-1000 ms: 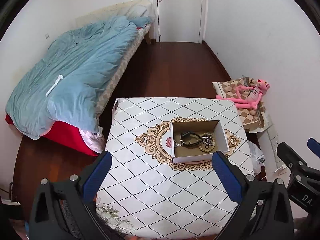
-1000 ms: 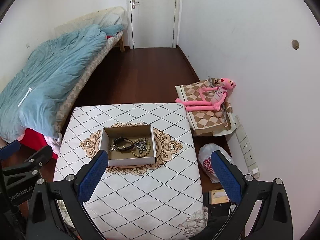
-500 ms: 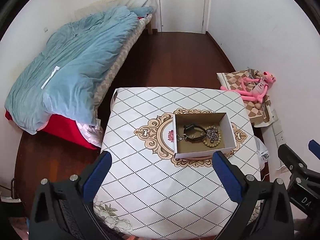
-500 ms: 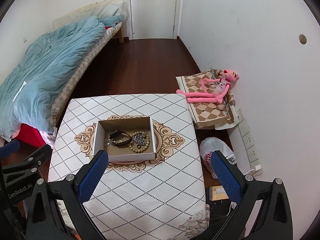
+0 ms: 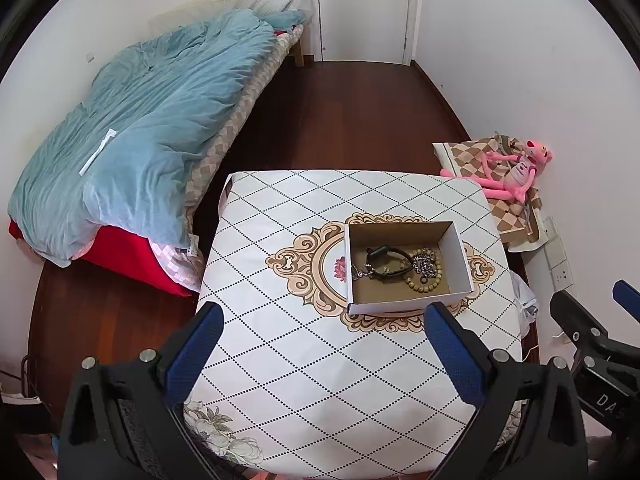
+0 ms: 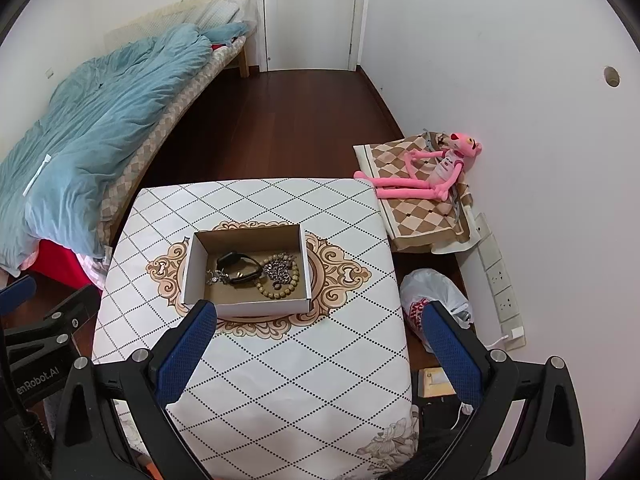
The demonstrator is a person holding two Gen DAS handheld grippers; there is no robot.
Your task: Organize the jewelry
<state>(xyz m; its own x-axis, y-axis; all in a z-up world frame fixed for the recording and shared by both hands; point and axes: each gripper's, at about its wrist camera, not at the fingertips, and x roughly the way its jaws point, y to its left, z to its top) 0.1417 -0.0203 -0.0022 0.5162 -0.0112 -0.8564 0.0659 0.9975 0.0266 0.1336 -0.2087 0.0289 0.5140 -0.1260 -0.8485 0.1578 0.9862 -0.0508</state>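
An open cardboard box (image 5: pixel 456 254) (image 6: pixel 192 268) sits on the patterned table (image 5: pixel 304 360) (image 6: pixel 288 380). Inside lie a black band (image 5: pixel 386 258) (image 6: pixel 240 266), a wooden bead bracelet (image 5: pixel 424 282) (image 6: pixel 286 286), a silver chain (image 5: pixel 422 262) (image 6: pixel 278 266) and a thin chain (image 5: pixel 360 272) (image 6: pixel 214 276). My left gripper (image 5: pixel 322 340) is open and empty above the table's near side. My right gripper (image 6: pixel 320 340) is open and empty, just short of the box.
A bed with a blue duvet (image 5: pixel 144 128) (image 6: pixel 96 120) stands to the left. A pink plush toy (image 5: pixel 508 172) (image 6: pixel 432 172) lies on a checkered cushion by the right wall. A plastic bag (image 6: pixel 432 300) sits on the floor right of the table. A white door (image 5: pixel 360 8) is at the back.
Both grippers have moved forward and tilted down, so the box and table appear nearer and lower in view. Both stay open and empty.
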